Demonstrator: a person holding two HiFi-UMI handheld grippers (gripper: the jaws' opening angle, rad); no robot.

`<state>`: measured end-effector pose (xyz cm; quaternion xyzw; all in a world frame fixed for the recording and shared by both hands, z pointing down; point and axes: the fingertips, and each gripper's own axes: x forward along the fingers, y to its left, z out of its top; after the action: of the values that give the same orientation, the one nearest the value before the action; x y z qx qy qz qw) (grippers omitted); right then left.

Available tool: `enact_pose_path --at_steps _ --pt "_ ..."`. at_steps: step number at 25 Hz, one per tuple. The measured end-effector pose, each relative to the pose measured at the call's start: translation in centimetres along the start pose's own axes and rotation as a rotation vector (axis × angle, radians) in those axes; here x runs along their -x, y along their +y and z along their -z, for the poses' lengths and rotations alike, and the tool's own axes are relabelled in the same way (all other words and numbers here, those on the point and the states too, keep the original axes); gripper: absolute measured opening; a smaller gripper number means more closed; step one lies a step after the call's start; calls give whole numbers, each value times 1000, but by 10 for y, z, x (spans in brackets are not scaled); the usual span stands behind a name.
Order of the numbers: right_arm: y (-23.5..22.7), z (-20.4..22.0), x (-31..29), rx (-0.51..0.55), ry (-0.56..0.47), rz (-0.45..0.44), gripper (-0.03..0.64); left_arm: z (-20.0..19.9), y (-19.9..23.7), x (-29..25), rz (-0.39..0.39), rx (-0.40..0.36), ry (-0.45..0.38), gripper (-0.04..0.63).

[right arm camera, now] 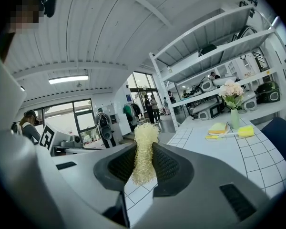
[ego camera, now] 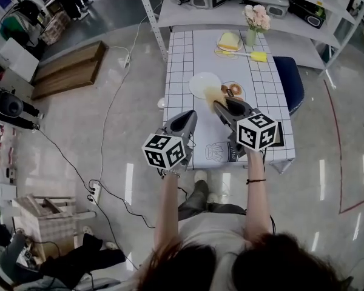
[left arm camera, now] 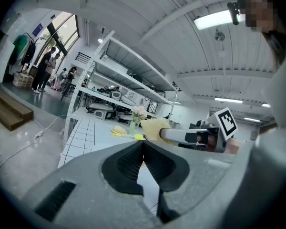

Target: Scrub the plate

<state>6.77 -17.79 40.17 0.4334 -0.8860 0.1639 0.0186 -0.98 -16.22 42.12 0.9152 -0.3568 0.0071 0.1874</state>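
A white plate (ego camera: 203, 83) lies empty on the grid-patterned table (ego camera: 267, 96). My right gripper (ego camera: 219, 105) (right arm camera: 144, 151) hovers above the table's near half, shut on a pale yellow fibrous scrubber (ego camera: 213, 93) (right arm camera: 145, 149) whose tuft sticks out past the jaws toward the plate's near edge. The left gripper (ego camera: 192, 114) (left arm camera: 143, 144) is held beside it to the left, raised off the table, its jaws shut with nothing between them. In the left gripper view the scrubber (left arm camera: 154, 128) and the right gripper's marker cube (left arm camera: 226, 122) show ahead to the right.
A small plate with donuts (ego camera: 233, 90) sits just right of the white plate. Farther back are a yellow sponge on a dish (ego camera: 229, 40), a yellow-headed brush (ego camera: 255, 56) and a vase of flowers (ego camera: 255, 22). A blue chair (ego camera: 289, 80) stands at the right; shelves (ego camera: 242, 8) rise behind.
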Motion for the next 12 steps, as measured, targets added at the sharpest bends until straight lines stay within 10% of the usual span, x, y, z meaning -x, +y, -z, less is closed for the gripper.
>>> enact_pose_path --at_steps 12 --pt "-36 1 -56 -15 49 60 75 -3 63 -40 35 54 46 11"
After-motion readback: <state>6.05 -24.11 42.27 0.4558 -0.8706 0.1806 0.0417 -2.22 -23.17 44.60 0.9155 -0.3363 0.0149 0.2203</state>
